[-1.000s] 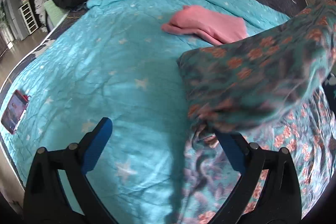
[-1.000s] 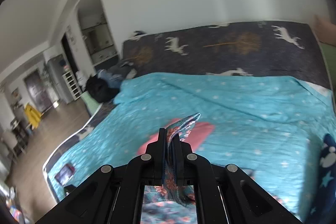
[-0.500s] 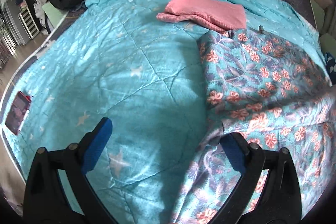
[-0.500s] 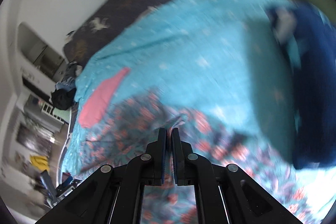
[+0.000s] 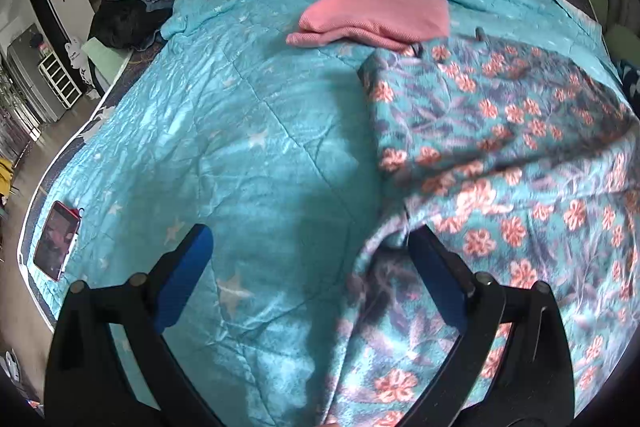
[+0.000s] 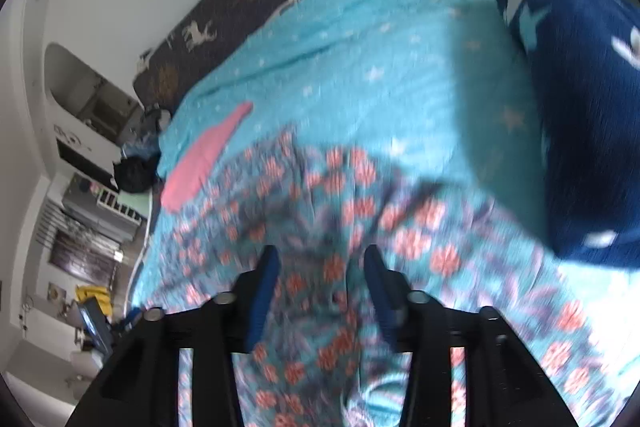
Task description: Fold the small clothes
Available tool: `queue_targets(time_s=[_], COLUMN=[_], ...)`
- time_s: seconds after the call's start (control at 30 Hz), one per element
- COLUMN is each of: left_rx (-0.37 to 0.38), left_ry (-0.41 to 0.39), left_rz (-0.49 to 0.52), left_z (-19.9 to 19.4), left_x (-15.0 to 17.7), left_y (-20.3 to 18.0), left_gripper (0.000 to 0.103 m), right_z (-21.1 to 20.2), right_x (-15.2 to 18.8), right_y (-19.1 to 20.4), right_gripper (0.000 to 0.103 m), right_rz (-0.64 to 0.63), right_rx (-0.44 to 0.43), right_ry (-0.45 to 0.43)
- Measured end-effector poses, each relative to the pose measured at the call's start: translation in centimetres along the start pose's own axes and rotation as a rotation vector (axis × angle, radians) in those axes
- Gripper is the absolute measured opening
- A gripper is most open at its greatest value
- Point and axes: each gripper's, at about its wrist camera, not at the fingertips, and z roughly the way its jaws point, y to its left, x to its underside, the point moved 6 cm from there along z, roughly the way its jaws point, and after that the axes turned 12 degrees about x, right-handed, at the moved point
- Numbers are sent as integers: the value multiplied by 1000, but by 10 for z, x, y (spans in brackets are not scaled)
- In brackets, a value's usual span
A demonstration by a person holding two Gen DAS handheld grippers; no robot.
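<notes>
**Fold dropped, right tongs letting go**

Bed with a teal star quilt point(image 5: 248, 131); floral garment point(image 5: 500, 131) fills the right half of the left view, top flap doubled over, pink folded piece point(image 5: 372, 19) above it. Right tongs point(image 6: 320, 259) have just been opening, cloth below, pads clear. Left tongs point(image 5: 308, 239) apart at the cloth's edge, gripping nothing. Next, I'd say: square the edges and flatten the crease before regripping.
</notes>
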Motion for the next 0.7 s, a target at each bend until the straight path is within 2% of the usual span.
queue_targets(time_s=[0.13,0.23,0.27,0.3,0.33,0.4,0.53,0.6,0.7], left_rx=[11,23,26,29,37,51,89,108,133], left_ry=[4,-2,-2,-3,2,7,48,52,45], left_rz=[-21,-38,-42,-42,-39,-37,-28,-50,-85], left_z=[4,5,6,6,6,7,12,13,13], left_x=[6,8,8,9,9,10,11,11,13], left_y=[1,2,2,2,1,1,3,5,7], left_gripper=[98,98,98,98,98,98,98,98,98], right_z=[21,30,33,37,40,33,-8,-24,-25], right_x=[14,12,11,11,11,12,15,18,28], right_y=[4,11,13,16,17,21,31,26,8], right_gripper=[49,50,43,8,7,6,6,6,6], right_rz=[16,4,0,-8,-16,-28,-59,-77,-76], right_rx=[-26,-10,-9,4,29,68,80,144,223], right_ry=[65,58,64,78,90,57,-17,-35,2])
